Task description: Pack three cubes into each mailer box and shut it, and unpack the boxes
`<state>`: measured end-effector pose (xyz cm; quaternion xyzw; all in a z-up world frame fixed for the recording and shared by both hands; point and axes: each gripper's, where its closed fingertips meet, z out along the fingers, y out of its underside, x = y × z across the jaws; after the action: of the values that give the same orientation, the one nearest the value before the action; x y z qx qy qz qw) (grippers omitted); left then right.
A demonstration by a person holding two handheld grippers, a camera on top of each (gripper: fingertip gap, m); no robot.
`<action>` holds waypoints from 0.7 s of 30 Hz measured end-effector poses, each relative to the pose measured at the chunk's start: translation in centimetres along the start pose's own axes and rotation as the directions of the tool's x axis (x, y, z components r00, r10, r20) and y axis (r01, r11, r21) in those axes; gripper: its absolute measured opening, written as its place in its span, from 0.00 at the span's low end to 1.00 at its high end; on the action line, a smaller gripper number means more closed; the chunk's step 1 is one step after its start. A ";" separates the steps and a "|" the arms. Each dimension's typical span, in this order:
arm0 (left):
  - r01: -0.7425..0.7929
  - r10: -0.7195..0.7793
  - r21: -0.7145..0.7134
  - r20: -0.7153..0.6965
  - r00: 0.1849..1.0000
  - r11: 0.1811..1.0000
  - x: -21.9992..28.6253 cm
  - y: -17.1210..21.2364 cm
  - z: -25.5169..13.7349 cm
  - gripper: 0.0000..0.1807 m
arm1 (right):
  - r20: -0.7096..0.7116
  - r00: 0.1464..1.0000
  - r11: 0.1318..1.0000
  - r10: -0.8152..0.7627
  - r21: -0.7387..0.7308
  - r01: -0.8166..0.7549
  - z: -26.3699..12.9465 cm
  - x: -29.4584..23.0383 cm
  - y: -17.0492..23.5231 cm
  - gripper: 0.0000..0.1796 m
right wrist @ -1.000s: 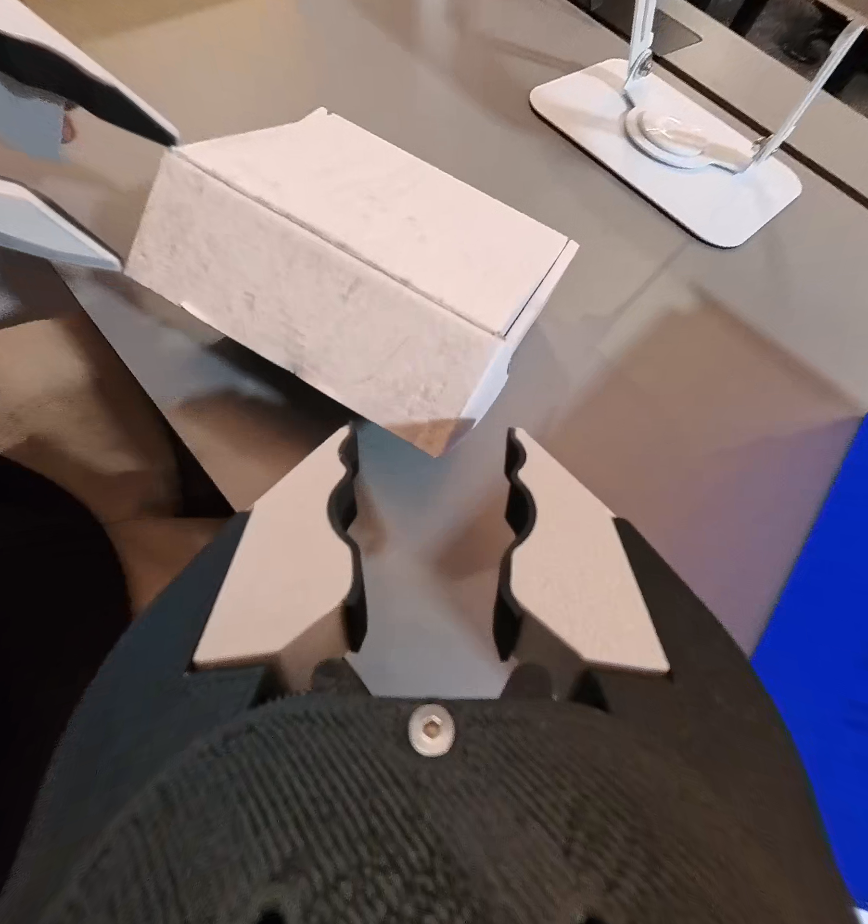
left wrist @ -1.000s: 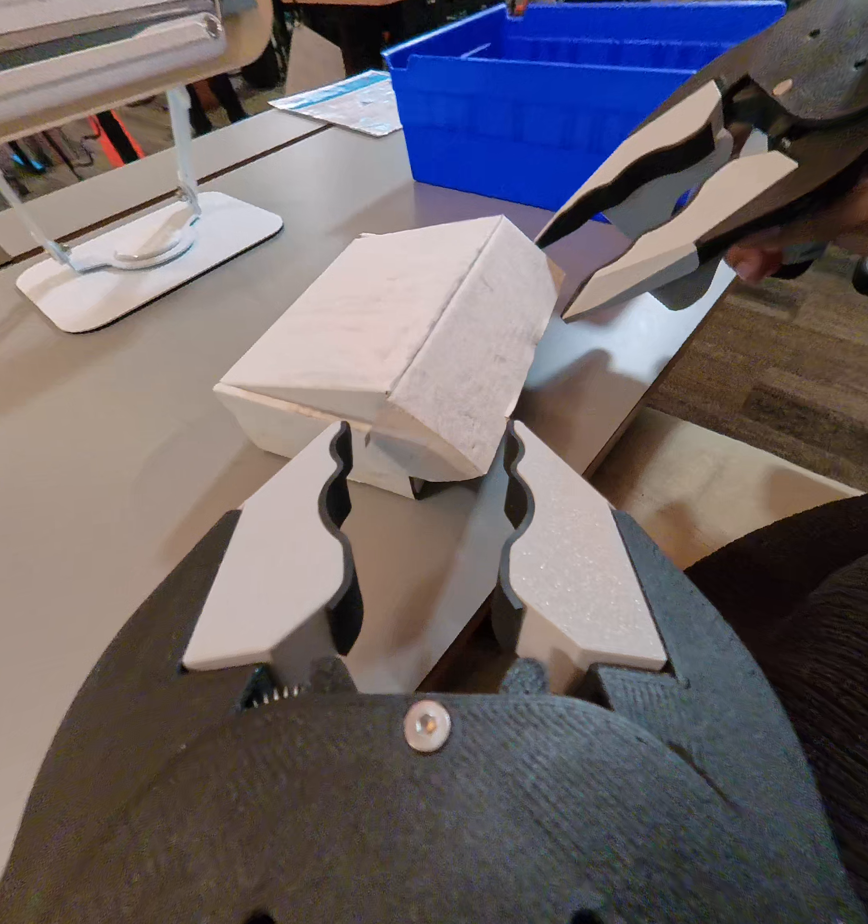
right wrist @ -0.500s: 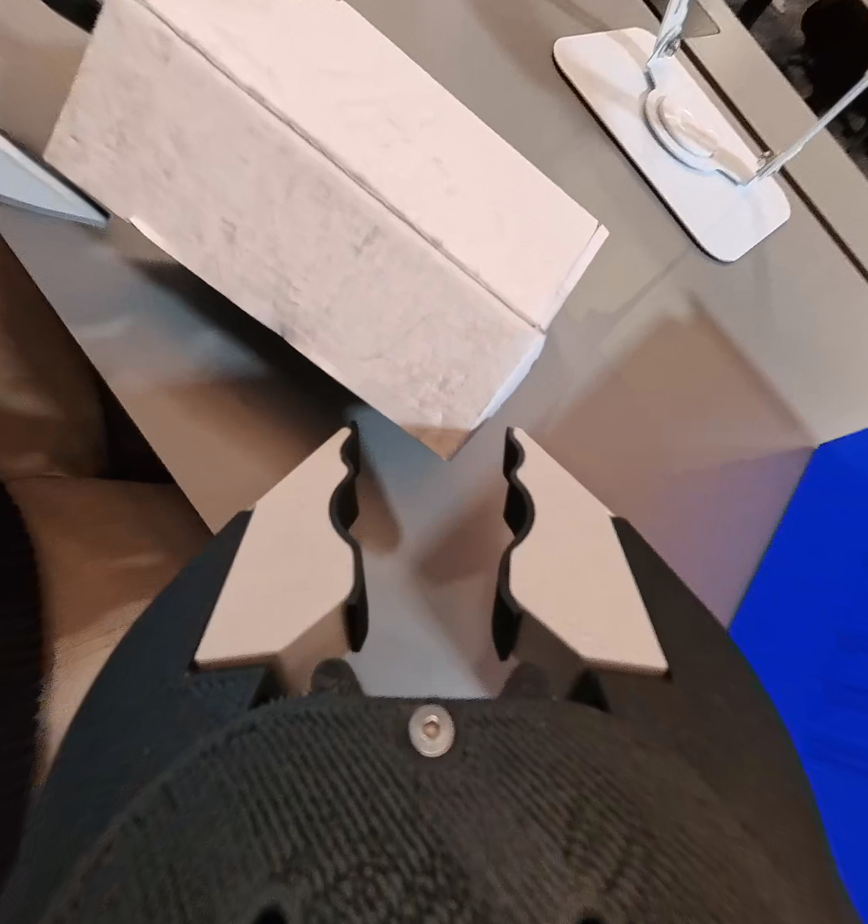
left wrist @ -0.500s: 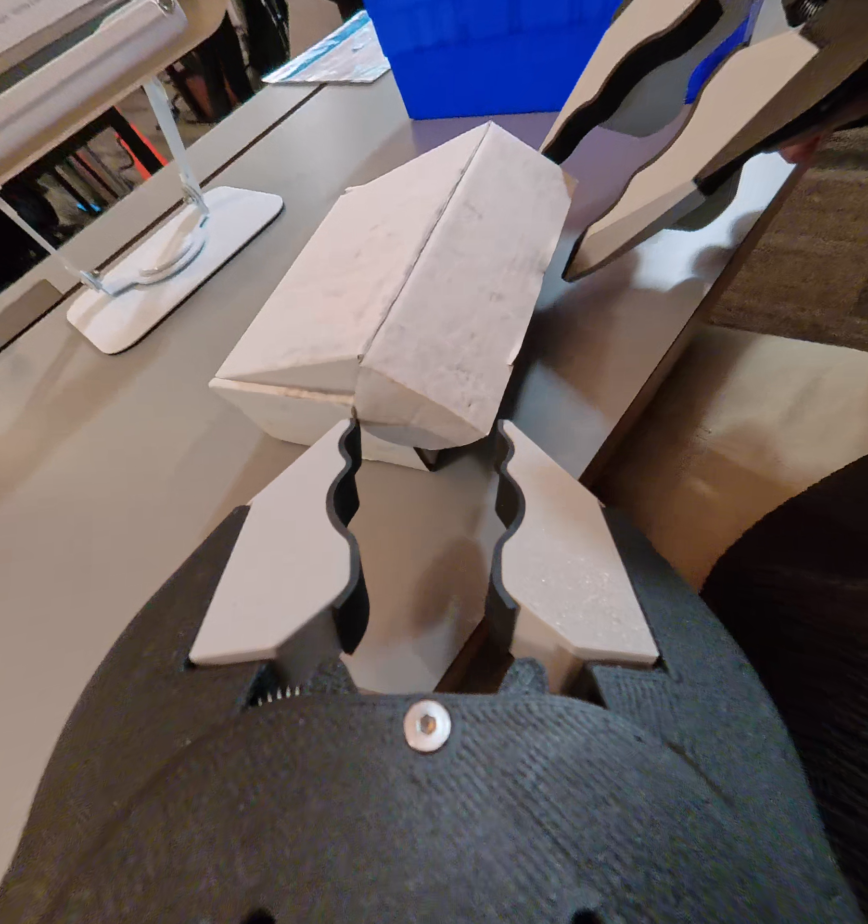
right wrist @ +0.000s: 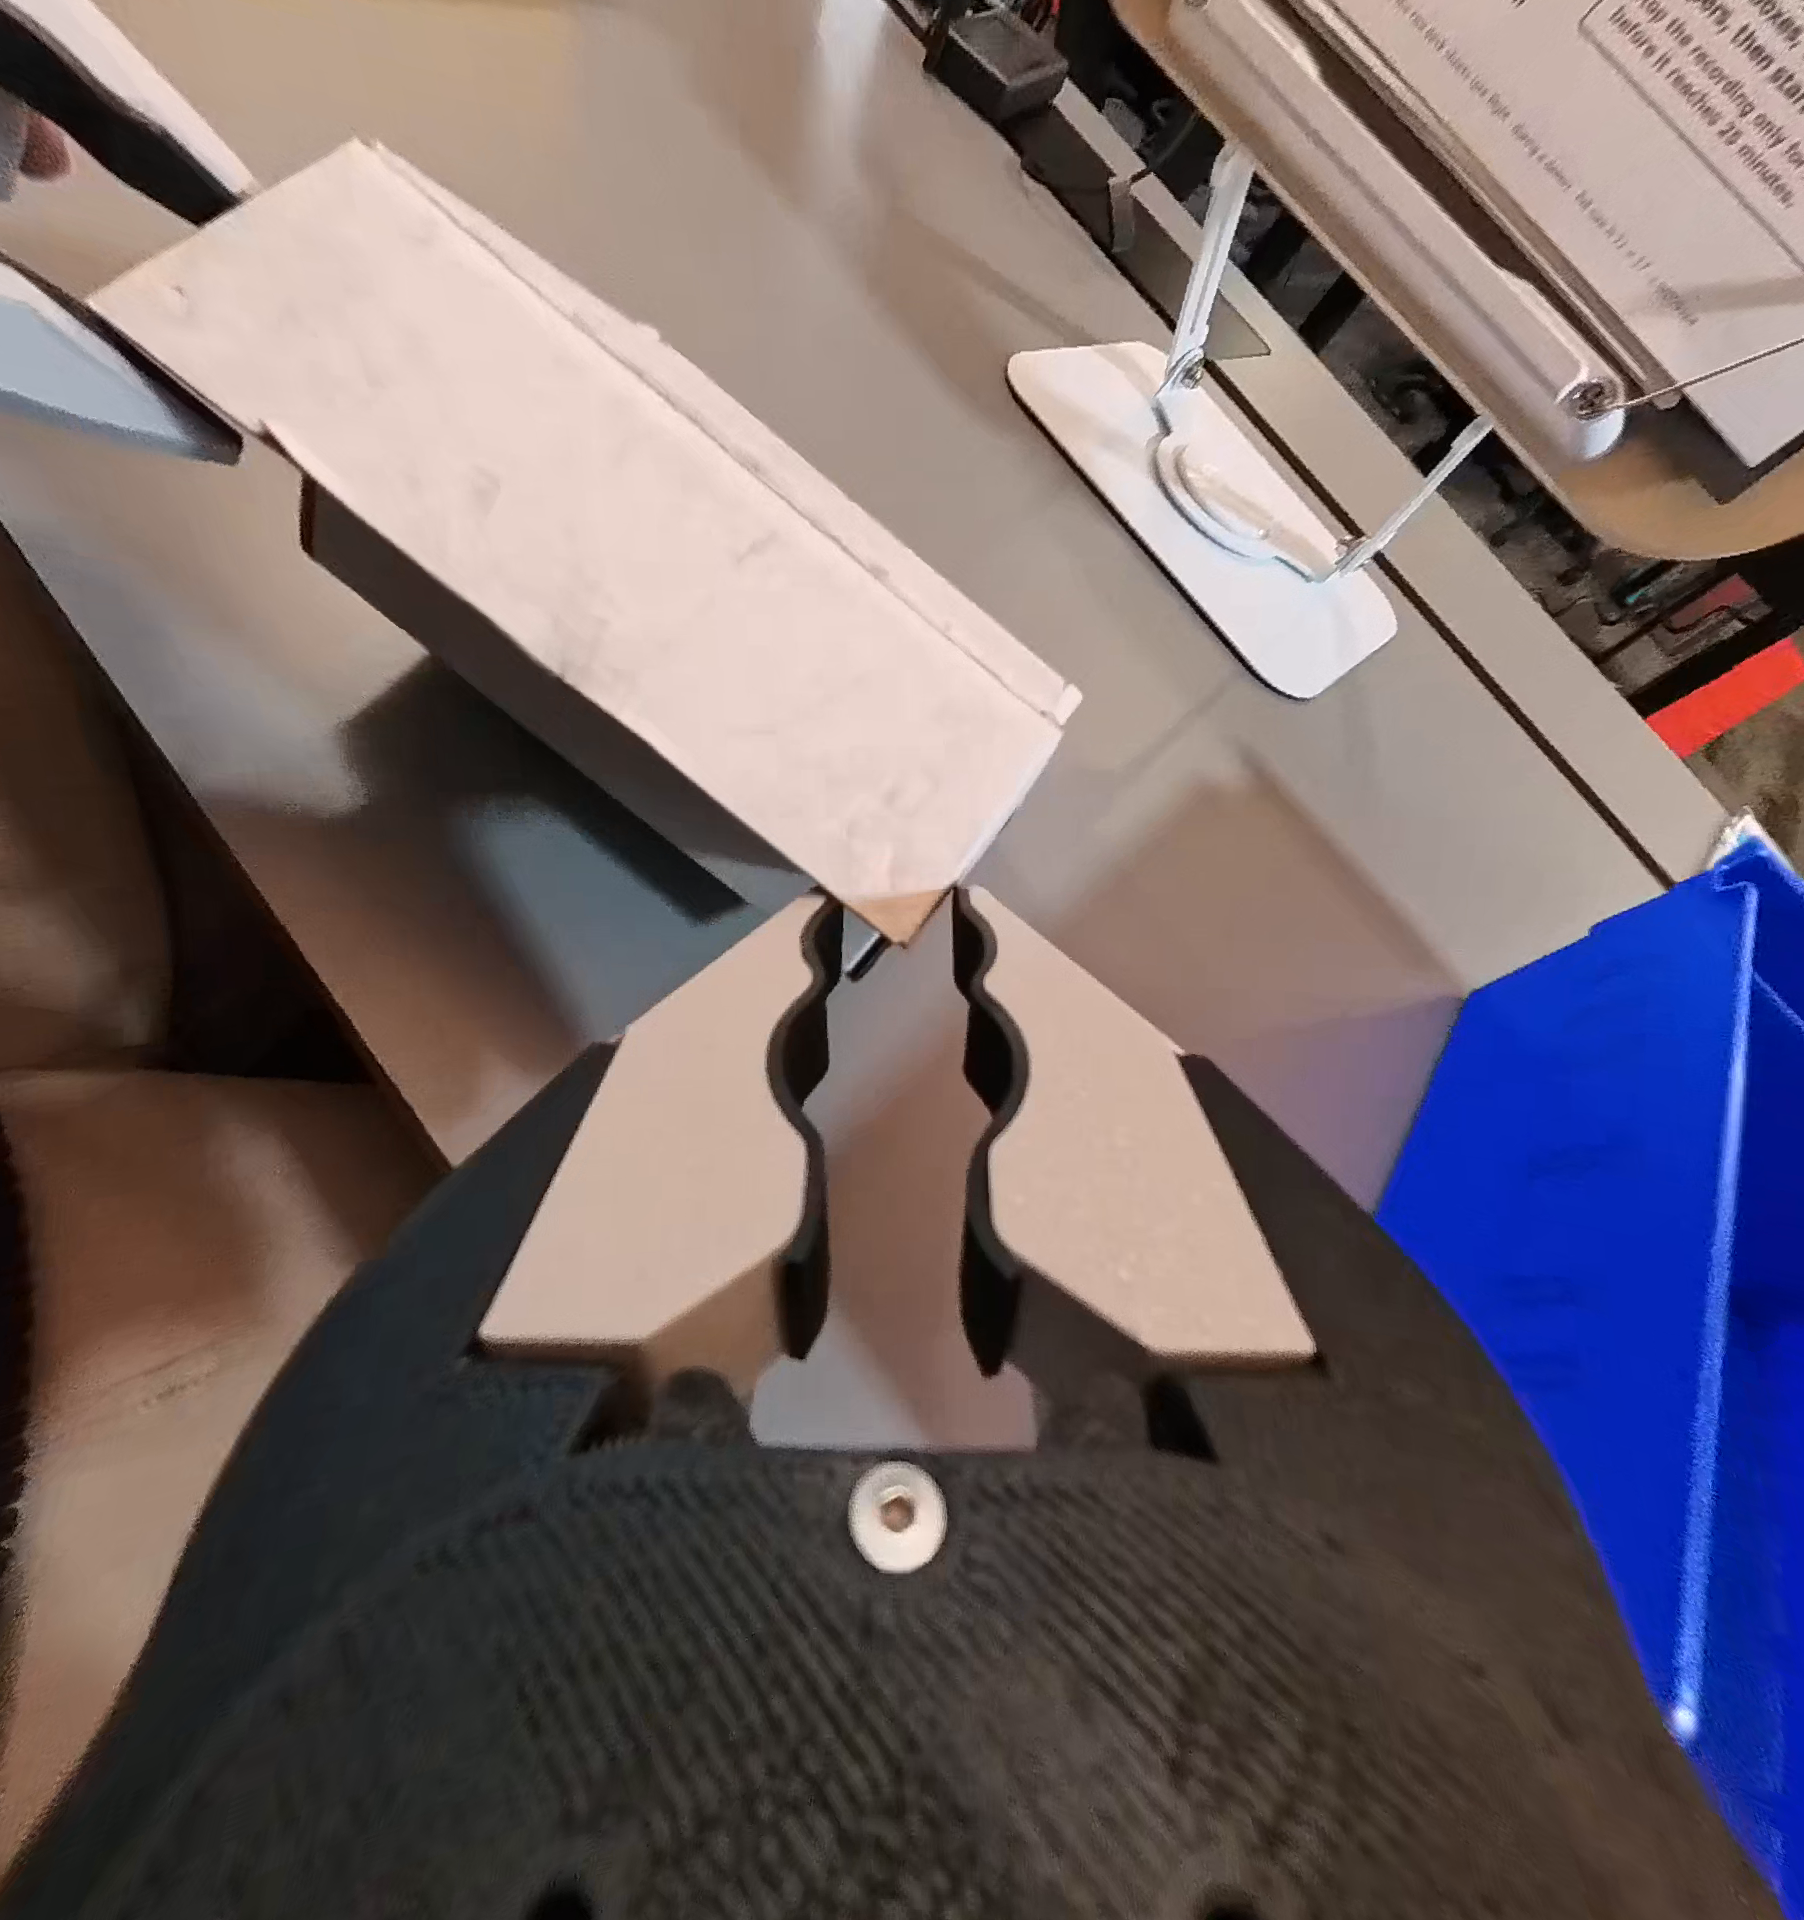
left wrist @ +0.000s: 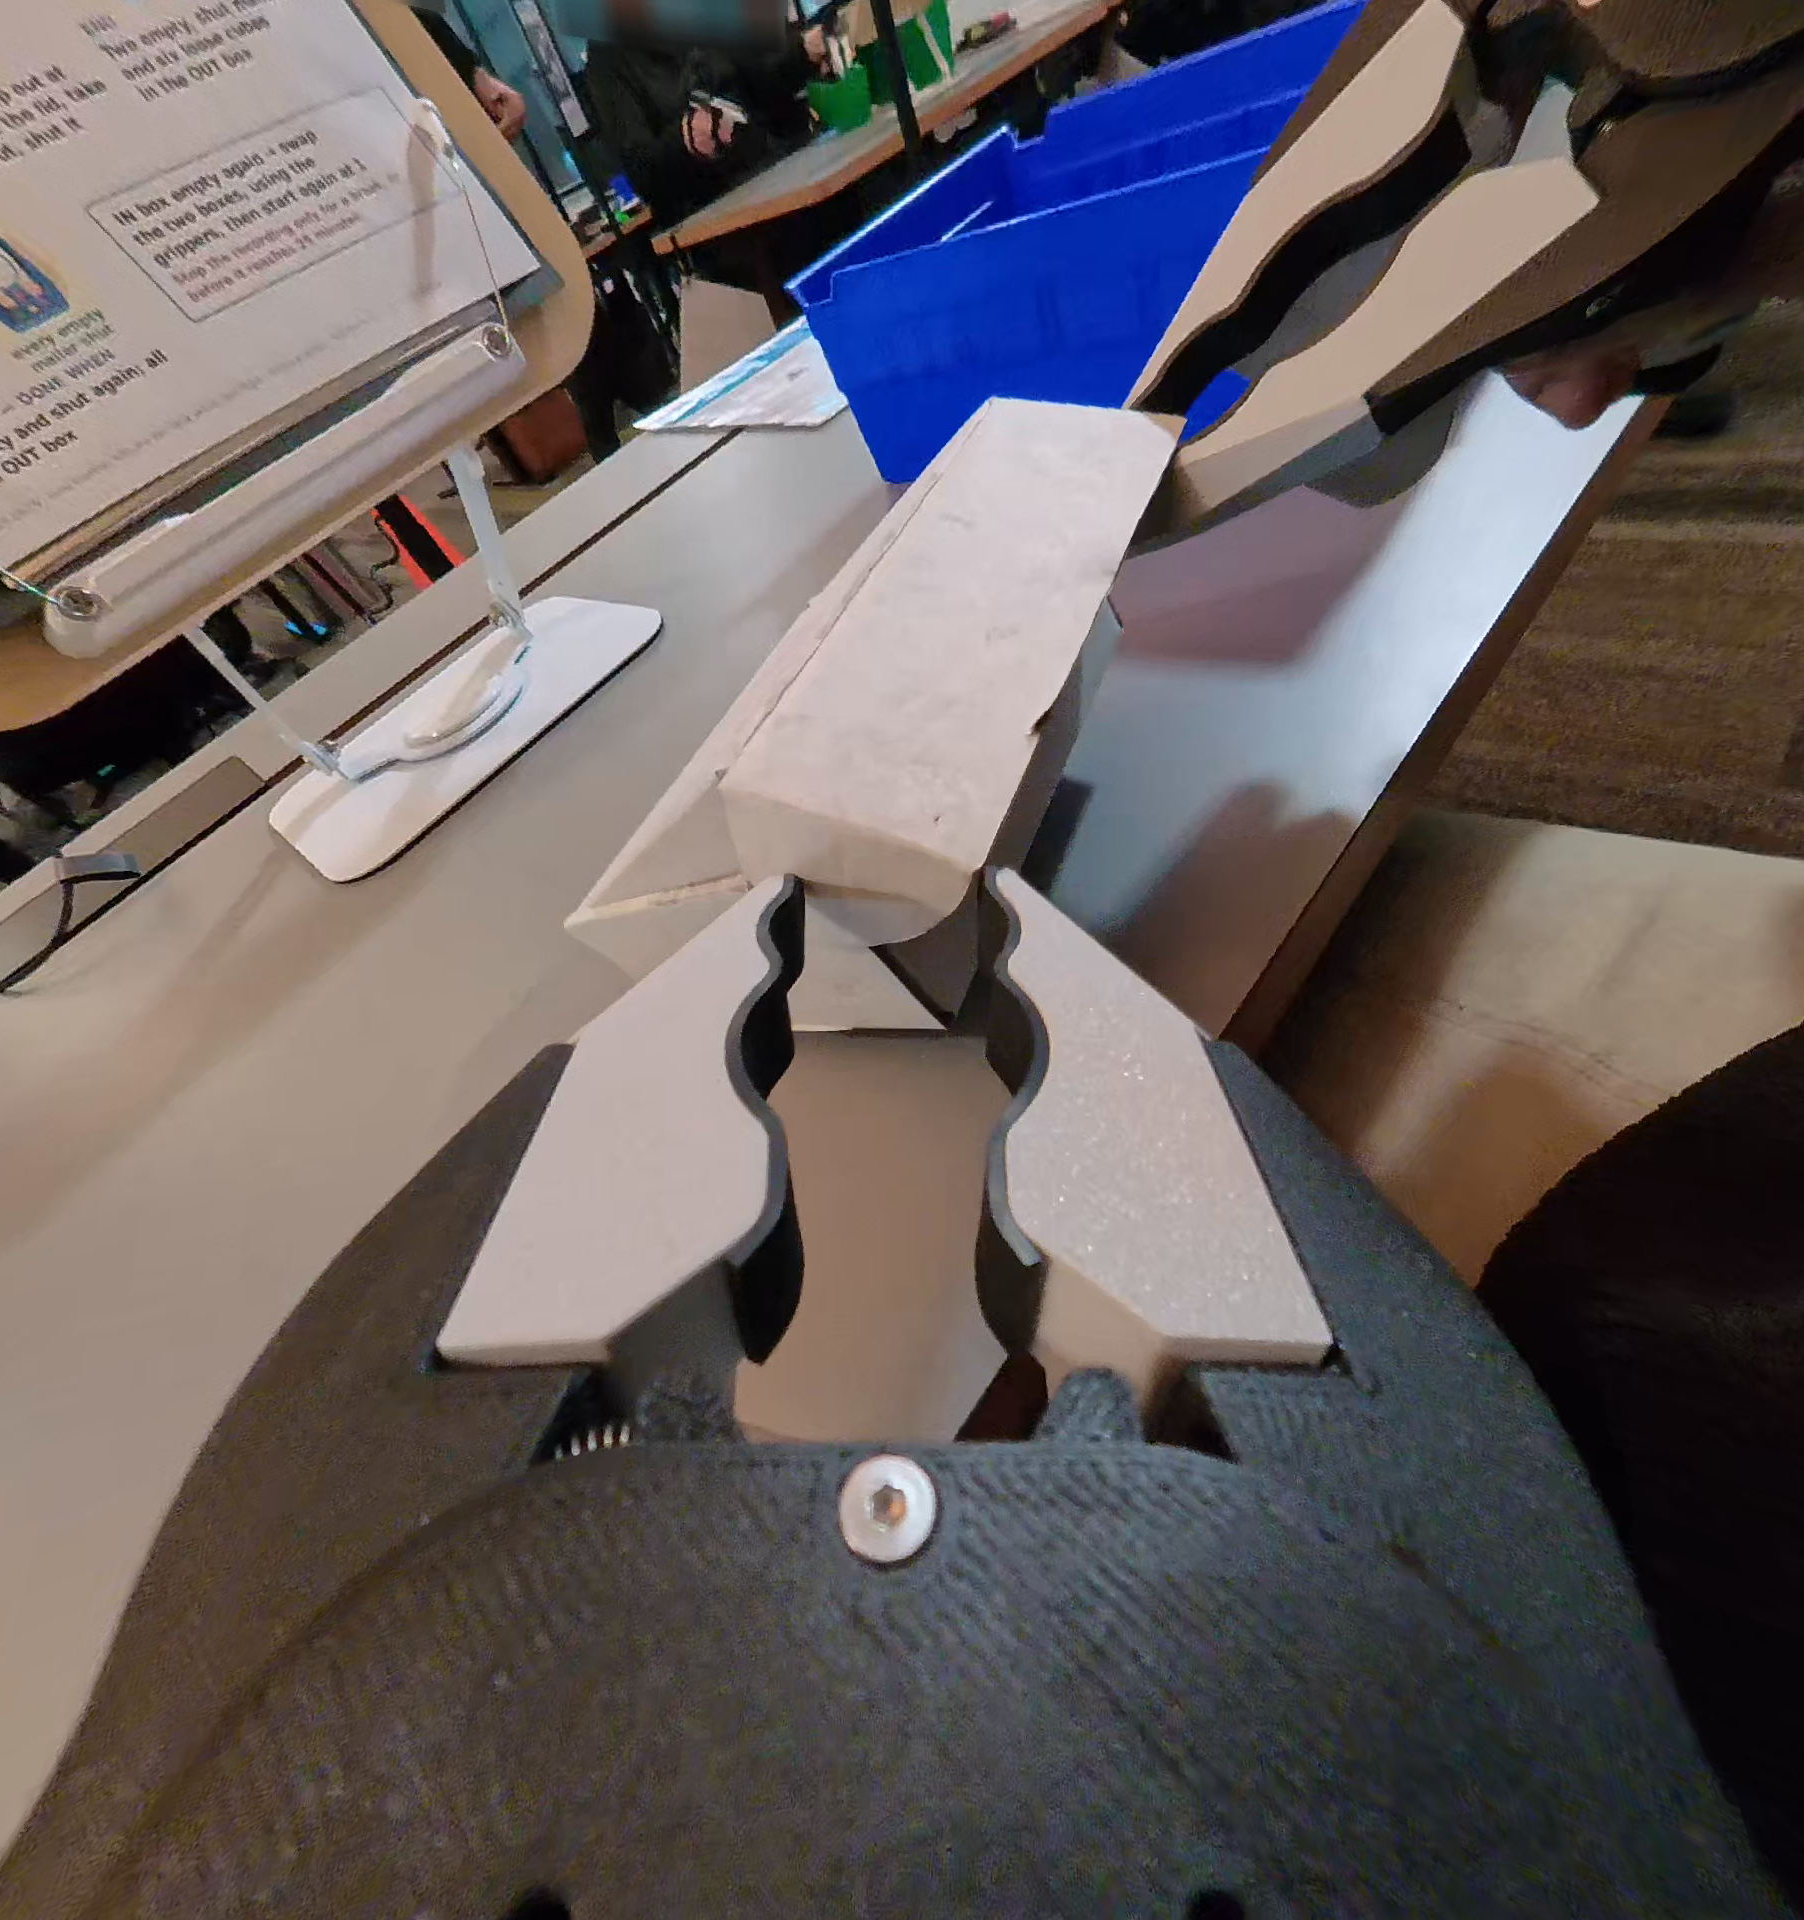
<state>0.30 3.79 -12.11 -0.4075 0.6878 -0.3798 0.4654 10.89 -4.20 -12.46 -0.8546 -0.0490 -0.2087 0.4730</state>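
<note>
A white mailer box (left wrist: 929, 644) lies on the grey table (left wrist: 254, 1039) near its front edge, its lid raised a little off the base and its front flap swung outward. My left gripper (left wrist: 890, 883) is narrowed onto the near end of that flap. My right gripper (right wrist: 898, 904) pinches the flap's other corner, and it also shows in the left wrist view (left wrist: 1173, 447) at the far end of the box. The box (right wrist: 586, 540) shows its dark underside below the flap. No cubes are in view.
A blue bin (left wrist: 1033, 301) stands just behind the box and fills the right side of the right wrist view (right wrist: 1604, 1247). A document stand with a printed sheet (left wrist: 202, 312) rests on a white base (left wrist: 462, 748). The table edge (left wrist: 1397, 831) runs close beside the box.
Both grippers have narrowed their jaws onto the ends of the flap. The flap and lid have tilted up, and both views now look lower along the table.
</note>
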 end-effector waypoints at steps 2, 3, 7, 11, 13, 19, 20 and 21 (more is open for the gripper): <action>0.007 -0.007 0.001 -0.007 1.000 1.000 0.0 0.0 0.0 0.17 | 0.016 1.000 1.000 0.024 0.000 -0.024 -0.1 -0.1 0.0 0.11; 0.008 -0.008 0.002 -0.008 1.000 1.000 0.1 0.0 0.0 0.17 | 0.021 0.999 1.000 0.030 -0.001 -0.030 -0.1 -0.1 0.0 0.11; 0.028 -0.028 0.007 -0.024 0.999 1.000 0.0 -0.1 -0.2 0.18 | 0.038 0.999 1.000 0.024 0.000 -0.024 -0.3 -0.3 0.0 0.11; 0.098 -0.096 0.041 -0.045 0.994 0.994 -0.3 -0.6 -0.4 0.17 | 0.051 0.998 0.999 0.041 0.020 -0.042 -0.4 -0.3 -0.2 0.13; 0.099 -0.097 0.064 -0.036 0.995 0.993 -0.6 -1.0 -0.6 0.16 | 0.065 0.996 0.998 0.054 0.020 -0.055 -0.2 -0.5 -0.1 0.16; 0.025 -0.026 0.095 0.014 1.000 0.995 -0.8 -1.5 -0.7 0.12 | 0.071 0.997 1.000 0.027 -0.004 -0.026 0.5 -1.3 0.2 0.25; 0.017 -0.020 0.099 0.027 0.999 0.995 -0.9 -1.6 -0.7 0.11 | 0.071 0.997 1.000 0.026 -0.006 -0.025 0.6 -1.4 0.2 0.26; 0.011 -0.015 0.106 0.040 0.999 0.994 -1.1 -1.7 -0.8 0.10 | 0.071 0.997 1.000 0.026 -0.009 -0.025 0.7 -1.5 0.3 0.26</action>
<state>0.14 4.27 -9.95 -0.3946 0.6545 -0.4101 0.4978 9.84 -3.62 -13.60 -0.8640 -0.0539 -0.1722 0.4700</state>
